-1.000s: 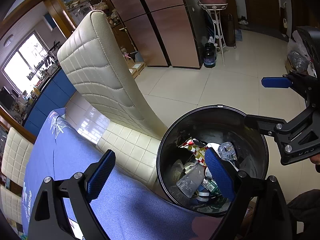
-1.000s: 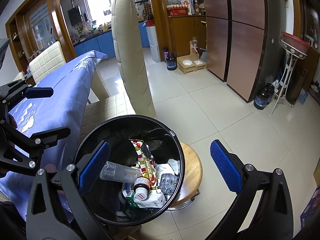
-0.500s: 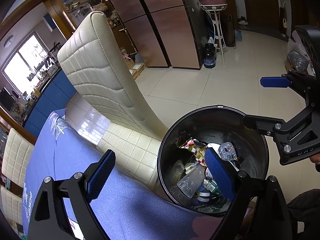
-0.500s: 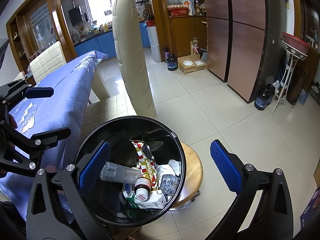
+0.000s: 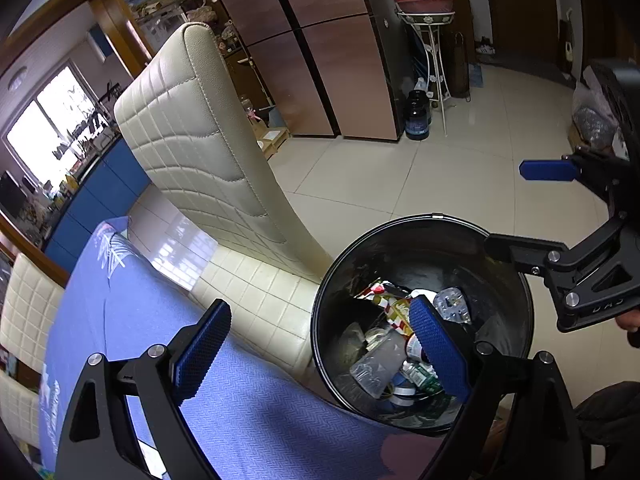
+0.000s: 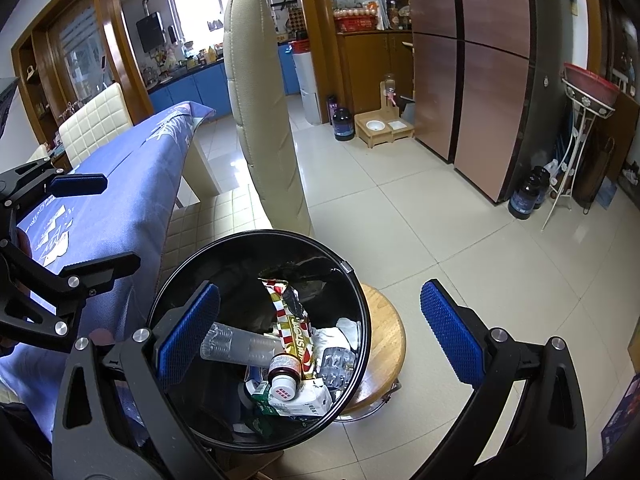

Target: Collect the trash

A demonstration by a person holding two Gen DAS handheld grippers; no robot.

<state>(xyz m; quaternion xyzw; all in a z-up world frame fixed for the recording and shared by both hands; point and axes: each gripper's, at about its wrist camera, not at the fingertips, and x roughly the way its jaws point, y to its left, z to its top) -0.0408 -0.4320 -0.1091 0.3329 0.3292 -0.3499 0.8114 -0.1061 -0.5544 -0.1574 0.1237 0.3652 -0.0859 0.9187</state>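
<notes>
Two grippers hover above the round black trash bin (image 6: 256,344): left gripper (image 5: 320,352) and right gripper (image 6: 320,332) both spread wide, nothing held. Bin stands on a round wooden stool (image 6: 384,344) beside the blue-clothed table (image 5: 120,312). Judged step: between drops. Next move needs fresh litter located. Visible inside: one clear plastic cup (image 6: 236,346), one red-and-gold wrapper (image 6: 294,320), one brown pill bottle (image 6: 284,376), one blister pack (image 6: 336,364).

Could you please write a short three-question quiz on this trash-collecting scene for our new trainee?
1. True or false: both grippers are empty.
2. What does the black bin stand on?
A. blue tablecloth
B. round wooden stool
C. cream chair
3. Name one item lying in the bin.

Key:
1. True: left gripper and right gripper stand open.
2. B, the stool.
3. The clear plastic cup, for instance.
</notes>
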